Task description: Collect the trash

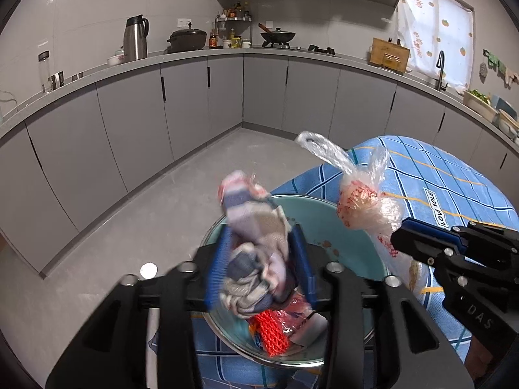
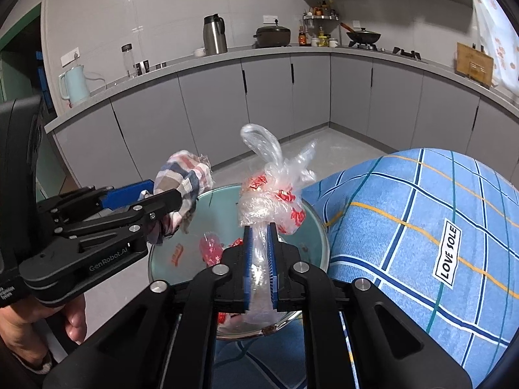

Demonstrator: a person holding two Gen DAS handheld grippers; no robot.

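A crumpled checked cloth fills the gap of my left gripper and touches both blue pads; the cloth and the left pad are blurred. From the right wrist view the same cloth bulges out of the left gripper. My right gripper is shut on the lower part of a knotted clear plastic bag with red print. Its bulging knotted end stands above the jaws. Bag and right gripper hang at the right. Both are over a teal bowl that holds a red net and red wrappers.
The bowl stands beside a blue checked cover with a "LOVE SOLE" label. Grey floor stretches to grey kitchen cabinets along the walls. A person's hand holds the left gripper's handle.
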